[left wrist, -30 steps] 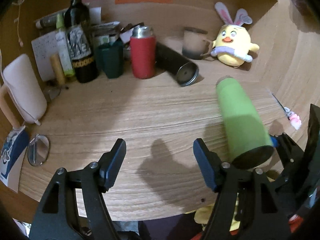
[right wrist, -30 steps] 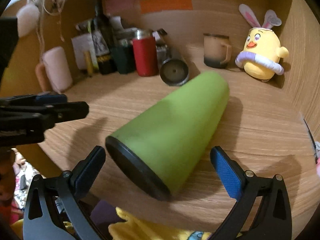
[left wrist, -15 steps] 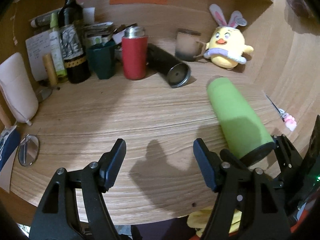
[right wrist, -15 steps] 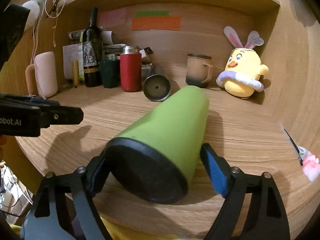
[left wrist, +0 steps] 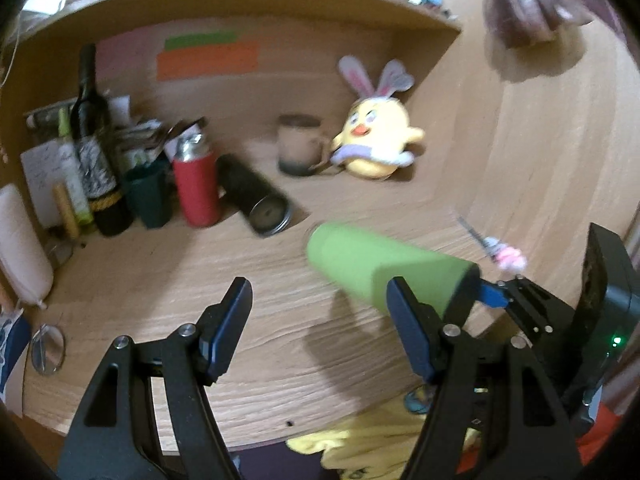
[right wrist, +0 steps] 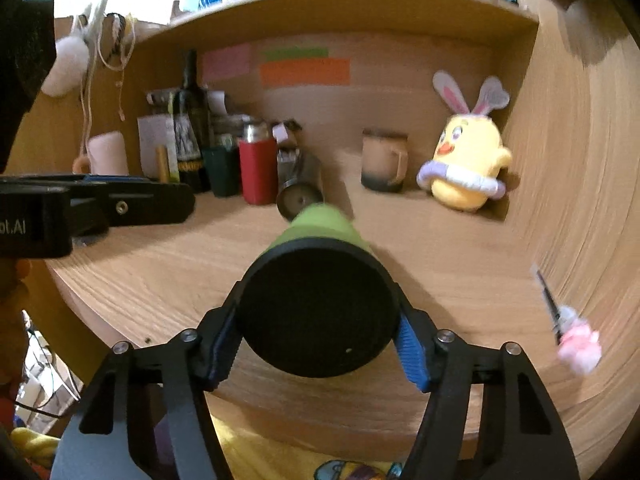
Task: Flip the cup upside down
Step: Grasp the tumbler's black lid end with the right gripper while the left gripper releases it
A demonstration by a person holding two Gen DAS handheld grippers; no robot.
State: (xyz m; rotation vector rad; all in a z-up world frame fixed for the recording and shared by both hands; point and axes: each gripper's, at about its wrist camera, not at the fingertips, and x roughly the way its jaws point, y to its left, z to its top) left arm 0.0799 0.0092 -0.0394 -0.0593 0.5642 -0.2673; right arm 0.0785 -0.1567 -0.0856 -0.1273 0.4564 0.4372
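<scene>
Wooden desk [left wrist: 160, 280], left to right. At far left the left gripper [left wrist: 320, 304] hangs over bare wood with its jaws spread wide and nothing between them. Behind it, against the back wall, stand a dark wine bottle [left wrist: 94, 148], a red flask [left wrist: 196, 188] and a black tumbler [left wrist: 256, 200] lying on its side. At centre right is the green cup [right wrist: 320, 300], held horizontal and apparently lifted clear of the desk, since its shadow falls apart from it. The right gripper [right wrist: 320, 344] pinches the cup near its black end, one blue pad [right wrist: 412, 356] on each side; the black end faces the right wrist camera and the far end points toward the back wall. Whether that far end is the mouth cannot be told. Further right sit a brown mug [right wrist: 382, 166] and a yellow chick toy [right wrist: 466, 168].

Step in hand, as judged: turning the cup over. To do it well, keep the pinch firm, because the smooth tapered wall could slip; rotate the wrist until the cup stands vertical, mouth down; lower it squarely onto open wood in front of the tumbler; release only once the rim rests flat.
</scene>
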